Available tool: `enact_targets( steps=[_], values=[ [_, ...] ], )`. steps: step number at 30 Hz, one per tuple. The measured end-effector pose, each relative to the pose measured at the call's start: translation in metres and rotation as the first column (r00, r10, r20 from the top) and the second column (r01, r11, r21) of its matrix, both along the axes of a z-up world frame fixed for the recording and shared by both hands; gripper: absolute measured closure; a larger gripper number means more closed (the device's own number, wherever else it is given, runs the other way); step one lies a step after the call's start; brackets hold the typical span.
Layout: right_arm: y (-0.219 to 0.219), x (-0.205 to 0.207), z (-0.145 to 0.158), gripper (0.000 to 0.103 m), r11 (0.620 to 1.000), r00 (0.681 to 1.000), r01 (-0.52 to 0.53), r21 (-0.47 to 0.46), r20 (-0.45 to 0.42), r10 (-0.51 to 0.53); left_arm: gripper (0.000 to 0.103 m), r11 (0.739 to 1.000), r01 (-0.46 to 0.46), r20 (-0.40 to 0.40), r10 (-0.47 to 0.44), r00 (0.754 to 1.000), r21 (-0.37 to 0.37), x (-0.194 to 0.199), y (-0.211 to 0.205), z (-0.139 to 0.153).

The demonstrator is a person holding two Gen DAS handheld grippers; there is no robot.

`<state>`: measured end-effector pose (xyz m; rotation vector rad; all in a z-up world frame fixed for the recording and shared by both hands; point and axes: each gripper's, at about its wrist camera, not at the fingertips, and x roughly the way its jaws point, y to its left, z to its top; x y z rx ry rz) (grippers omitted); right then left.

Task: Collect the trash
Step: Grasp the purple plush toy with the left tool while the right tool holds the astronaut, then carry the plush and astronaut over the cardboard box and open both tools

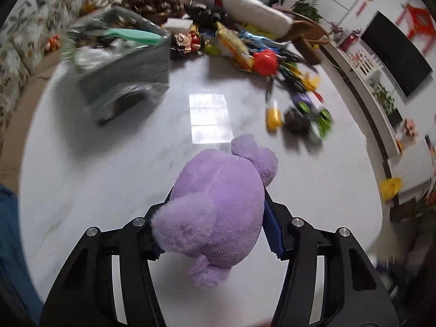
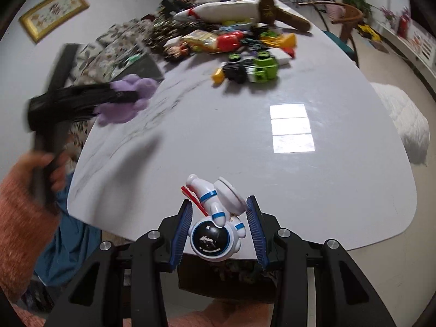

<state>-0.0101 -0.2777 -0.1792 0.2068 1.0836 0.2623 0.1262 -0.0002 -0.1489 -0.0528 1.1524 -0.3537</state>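
A purple plush toy [image 1: 218,190] sits between the blue pads of my left gripper [image 1: 218,199], which is shut on it above the white marble table [image 1: 109,163]. The right wrist view shows the same gripper [image 2: 120,95], blurred, carrying the plush [image 2: 141,87] over the table's left edge, held by a hand in a pink sleeve. My right gripper [image 2: 219,201] is shut on a white astronaut figure [image 2: 209,237] with a dark visor, at the table's near edge [image 2: 272,190]. A grey bin lined with a clear bag [image 1: 128,62] stands at the far left, with rubbish inside.
A heap of toys and wrappers lines the far side: a bowling-pin cushion [image 1: 245,8], a red piece [image 1: 265,61], a doll [image 1: 188,42]. A green and black toy truck [image 1: 308,117] stands apart. A floral sofa [image 1: 16,54] lies left, and a white fluffy seat [image 2: 403,120] right.
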Motion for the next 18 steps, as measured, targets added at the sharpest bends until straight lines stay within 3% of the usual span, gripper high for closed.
enact_targets(
  steps=[5, 10, 14, 18],
  values=[
    [0.031, -0.011, -0.002, 0.062, 0.994, 0.994, -0.109, -0.031, -0.017, 0.108, 0.048, 0.998, 0.036, -0.003, -0.036, 0.999, 0.045, -0.092, 0.023, 0.013],
    [0.059, -0.043, -0.014, 0.062, 0.971, 0.973, -0.225, -0.085, -0.073, 0.219, 0.047, 0.987, 0.09, -0.101, -0.077, 0.992, 0.13, -0.172, 0.029, -0.018],
    [0.074, -0.076, -0.043, 0.062, 0.951, 0.951, -0.286, -0.119, -0.153, 0.267, 0.047, 0.983, 0.14, -0.263, -0.106, 0.959, 0.117, -0.22, 0.026, -0.074],
    [0.078, -0.095, -0.095, 0.062, 0.949, 0.935, -0.289, -0.13, -0.252, 0.25, 0.047, 0.98, 0.174, -0.416, -0.12, 0.901, 0.095, -0.242, 0.021, -0.153]
  ],
)
